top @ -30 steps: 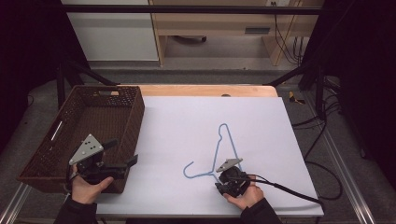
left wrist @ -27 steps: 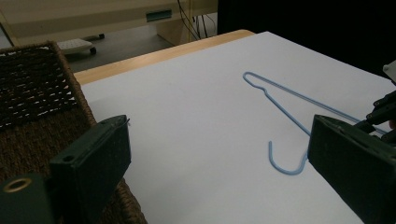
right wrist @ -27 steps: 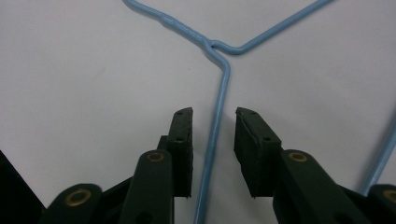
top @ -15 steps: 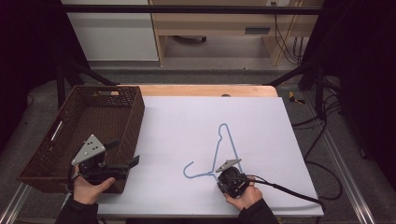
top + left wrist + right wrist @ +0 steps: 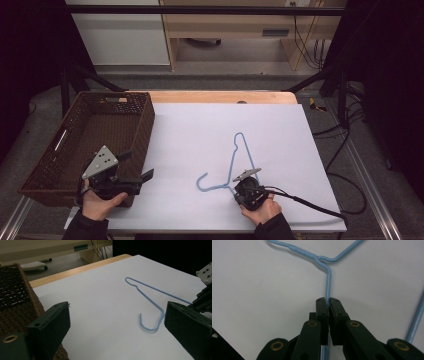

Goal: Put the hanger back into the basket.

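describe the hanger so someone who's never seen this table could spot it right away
Start at the white table, with a dark woven basket on its left side. To the right of the basket, near the front edge, a thin light-blue wire hanger lies flat on the white surface. The right hand-held gripper is shut on its wire just below the neck, and it is the only blue thing there.

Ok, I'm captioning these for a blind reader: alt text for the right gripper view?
A hand-held gripper has its two black jaws shut on a thin blue wire hanger, which lies on a white table. The wire runs up from the jaws to the hanger's twisted neck.
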Available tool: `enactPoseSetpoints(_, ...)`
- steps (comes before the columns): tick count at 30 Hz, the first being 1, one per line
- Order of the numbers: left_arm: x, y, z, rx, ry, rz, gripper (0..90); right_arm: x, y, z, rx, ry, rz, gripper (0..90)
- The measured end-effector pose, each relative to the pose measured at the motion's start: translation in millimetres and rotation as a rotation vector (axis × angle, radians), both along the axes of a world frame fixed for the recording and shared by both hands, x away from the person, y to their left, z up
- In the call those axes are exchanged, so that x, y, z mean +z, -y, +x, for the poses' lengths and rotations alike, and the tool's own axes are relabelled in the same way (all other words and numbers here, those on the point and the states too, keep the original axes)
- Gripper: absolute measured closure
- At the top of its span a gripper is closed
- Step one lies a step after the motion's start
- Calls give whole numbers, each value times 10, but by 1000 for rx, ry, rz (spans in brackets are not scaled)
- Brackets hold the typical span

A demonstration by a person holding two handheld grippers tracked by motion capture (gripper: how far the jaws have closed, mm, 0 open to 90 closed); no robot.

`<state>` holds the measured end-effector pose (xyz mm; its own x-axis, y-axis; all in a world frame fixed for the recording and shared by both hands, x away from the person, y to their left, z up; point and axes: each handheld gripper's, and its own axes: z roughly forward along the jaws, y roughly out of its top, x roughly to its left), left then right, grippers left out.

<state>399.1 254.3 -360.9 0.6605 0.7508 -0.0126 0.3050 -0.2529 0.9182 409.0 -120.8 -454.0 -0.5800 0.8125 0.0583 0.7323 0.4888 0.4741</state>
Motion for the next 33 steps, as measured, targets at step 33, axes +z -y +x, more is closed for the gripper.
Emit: enactPoseSetpoints(33,-323,768,-61,-180,-77,40,89,460,458,11,-3,104,259,876)
